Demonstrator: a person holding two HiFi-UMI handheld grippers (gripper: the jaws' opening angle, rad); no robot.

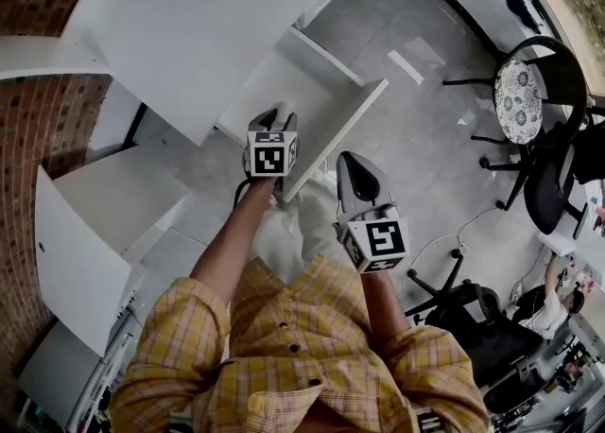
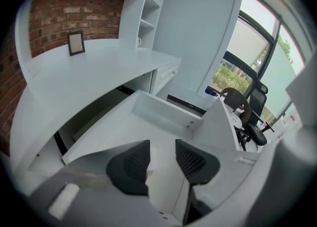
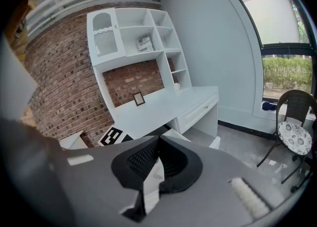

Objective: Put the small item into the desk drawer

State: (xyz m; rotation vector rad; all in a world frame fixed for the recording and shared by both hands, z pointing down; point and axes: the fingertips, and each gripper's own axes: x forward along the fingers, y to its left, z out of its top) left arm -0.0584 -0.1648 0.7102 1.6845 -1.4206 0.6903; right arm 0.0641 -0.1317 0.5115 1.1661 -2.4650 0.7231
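While left tongs (image 1: 271, 120) angle down over drawer (image 1: 295, 79) | jaws apart | right tongs (image 1: 353, 166) closed

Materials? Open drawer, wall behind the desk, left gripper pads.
Drawer: likely white painted or laminated board; smooth matte flat panels.
Wall: exposed red brick; mortar joints show.
Pads: probably dark rubber or plastic; ribbed face.
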